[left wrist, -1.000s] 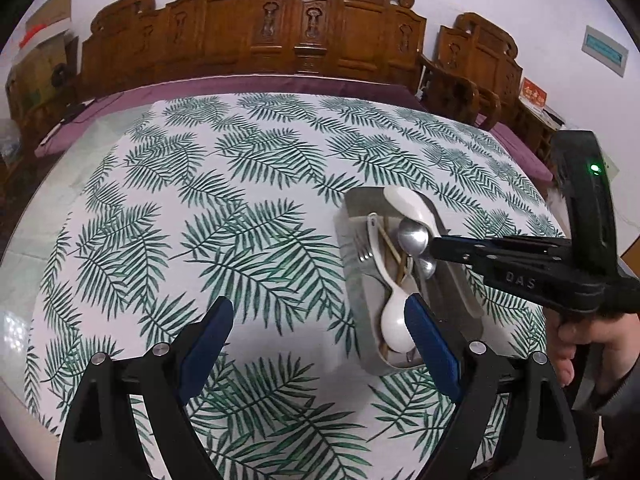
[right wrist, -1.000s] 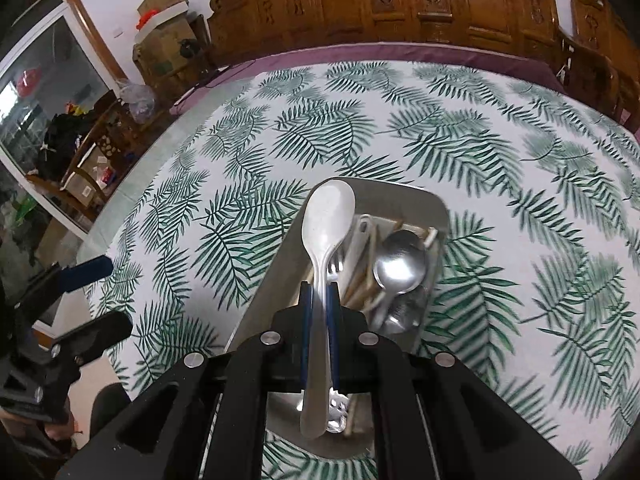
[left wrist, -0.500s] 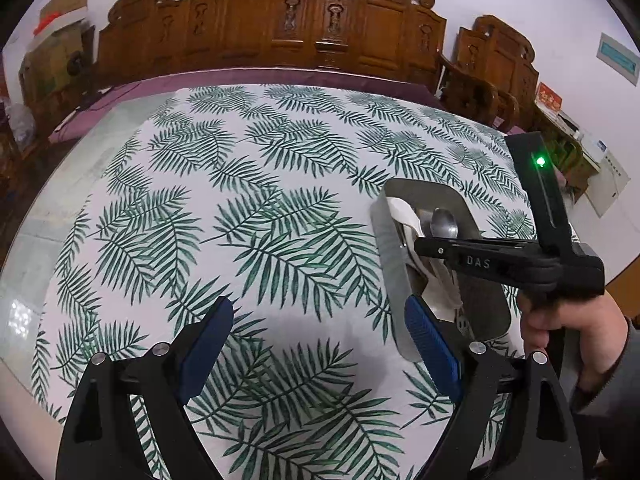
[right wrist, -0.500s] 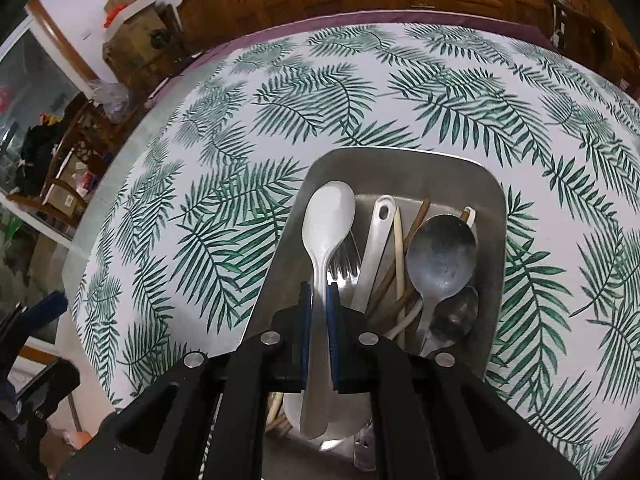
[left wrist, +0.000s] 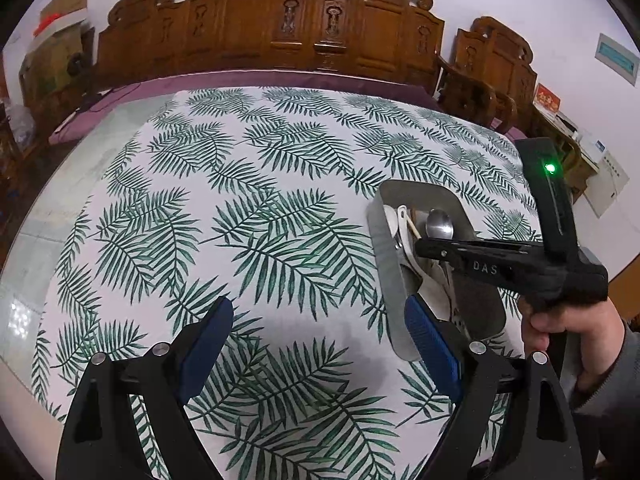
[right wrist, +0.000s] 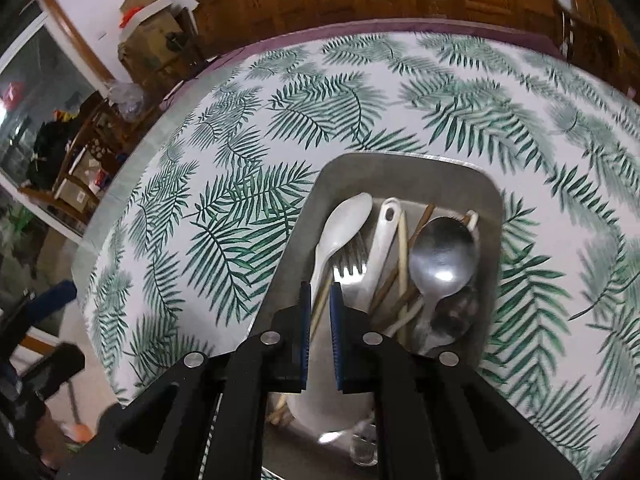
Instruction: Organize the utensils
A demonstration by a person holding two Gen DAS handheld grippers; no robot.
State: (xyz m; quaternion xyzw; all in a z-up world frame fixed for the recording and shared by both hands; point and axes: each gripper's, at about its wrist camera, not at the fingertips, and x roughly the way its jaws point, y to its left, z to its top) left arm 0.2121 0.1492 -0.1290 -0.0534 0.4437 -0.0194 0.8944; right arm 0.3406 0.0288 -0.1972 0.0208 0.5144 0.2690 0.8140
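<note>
Metal tray [right wrist: 404, 168] sits on the leaf-print tablecloth [right wrist: 256, 184], right side of the table, holding all the utensils. White plastic spoon [right wrist: 340, 224] lies at the tray's left, bowl pointing away, handle running between the pads of the right gripper [right wrist: 320, 312], whose jaws are opening around it, nearly shut. Looks light, stiff, a bit slick; mid-handle is the best hold. Steel spoon [right wrist: 444, 256], fork [right wrist: 352, 264] and chopsticks [right wrist: 402, 240] lie alongside. Left gripper [left wrist: 316, 328] is spread wide over bare cloth, empty.

Left tool [left wrist: 316, 336] angled downward with jaws wide apart; right tool [right wrist: 319, 308] angled downward, its jaws opening
</note>
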